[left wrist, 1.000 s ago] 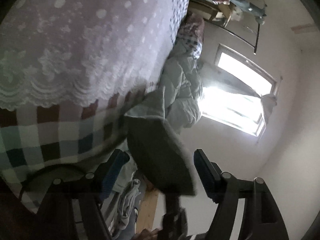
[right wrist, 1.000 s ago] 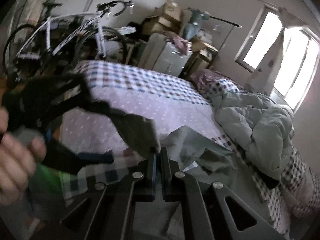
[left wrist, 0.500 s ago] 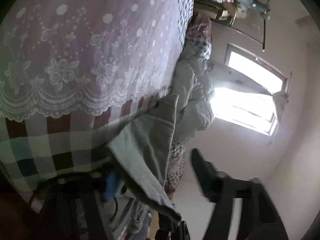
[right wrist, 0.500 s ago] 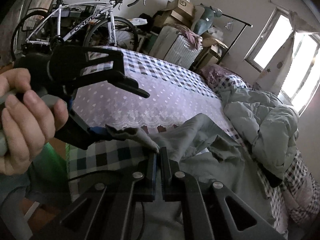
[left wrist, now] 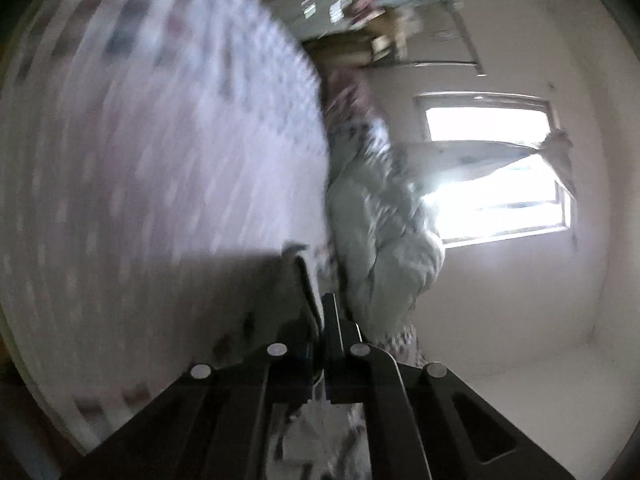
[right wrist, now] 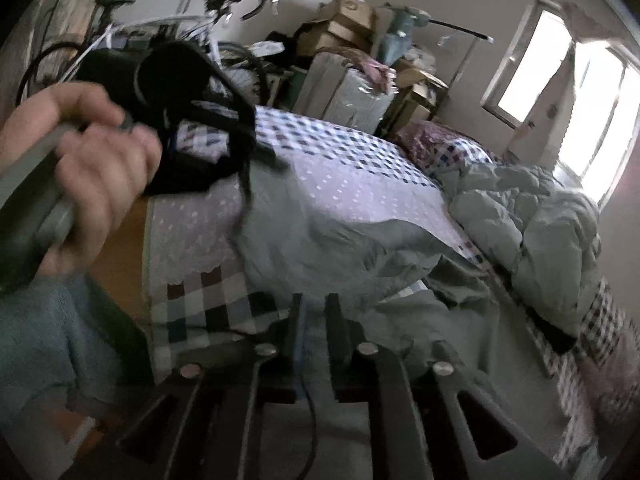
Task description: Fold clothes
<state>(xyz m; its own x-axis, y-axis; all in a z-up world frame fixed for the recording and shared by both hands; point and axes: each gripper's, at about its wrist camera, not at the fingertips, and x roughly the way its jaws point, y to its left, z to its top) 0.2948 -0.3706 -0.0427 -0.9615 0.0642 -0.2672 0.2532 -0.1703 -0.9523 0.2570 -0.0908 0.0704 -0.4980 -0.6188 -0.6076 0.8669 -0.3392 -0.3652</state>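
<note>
A grey-green garment lies spread over the near part of the bed. In the left wrist view my left gripper is shut on a grey edge of that garment; the view is blurred by motion. In the right wrist view the left gripper is held by a hand up left, over the bed, with the cloth hanging from it. My right gripper sits low at the garment's near edge, its jaws slightly apart with nothing seen between them.
The bed has a white lace cover over a checked sheet. A bunched pale green duvet lies at the right. A bicycle, boxes and a bright window stand behind. Wooden floor shows at left.
My left gripper has closed on the garment's edge and swung fast up over the bed, pulling the cloth along. My right gripper's jaws have parted slightly and the cloth is out of them.
</note>
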